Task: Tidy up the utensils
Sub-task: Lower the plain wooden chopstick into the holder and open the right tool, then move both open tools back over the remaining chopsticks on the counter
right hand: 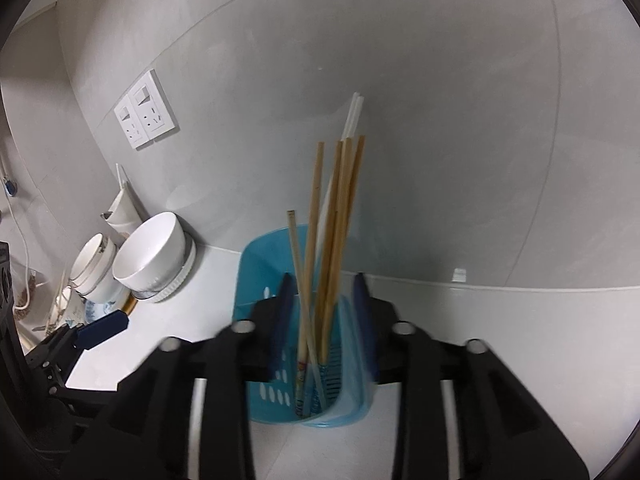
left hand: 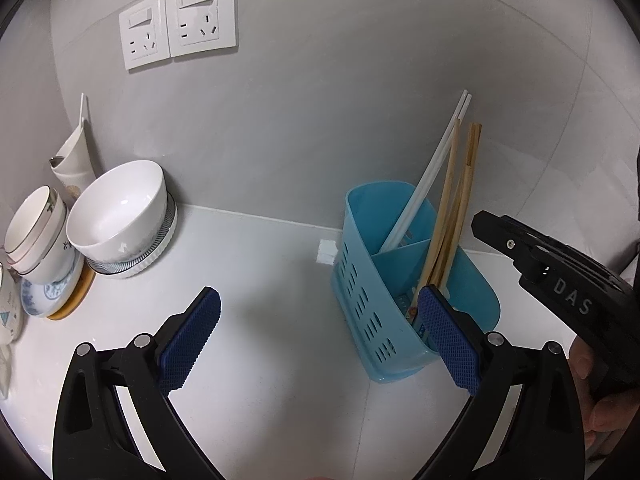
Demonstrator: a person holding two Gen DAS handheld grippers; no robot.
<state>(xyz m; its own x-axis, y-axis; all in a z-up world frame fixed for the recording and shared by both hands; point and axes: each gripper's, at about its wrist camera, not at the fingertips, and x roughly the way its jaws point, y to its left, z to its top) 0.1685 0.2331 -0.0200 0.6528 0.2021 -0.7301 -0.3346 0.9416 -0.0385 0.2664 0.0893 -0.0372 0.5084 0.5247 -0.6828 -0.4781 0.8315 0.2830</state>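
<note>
Both tongs are spread wide, gripping nothing: left gripper point(left hand: 320, 334) beside the blue caddy point(left hand: 372, 300), right gripper point(right hand: 322, 298) straddling it. Wooden chopsticks point(right hand: 334, 216) and white chopsticks point(left hand: 424, 176) stand near-upright in separate compartments, tips hidden. Bowls point(left hand: 120, 208) sit stacked well left.

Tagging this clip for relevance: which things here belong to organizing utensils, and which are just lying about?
Job:
- blue utensil holder
- wooden chopsticks, standing in it
- white chopsticks, in its other compartment
- right gripper, open over the holder
- left gripper, open

Lying about:
- white bowl
- stacked bowls
- wall sockets
</note>
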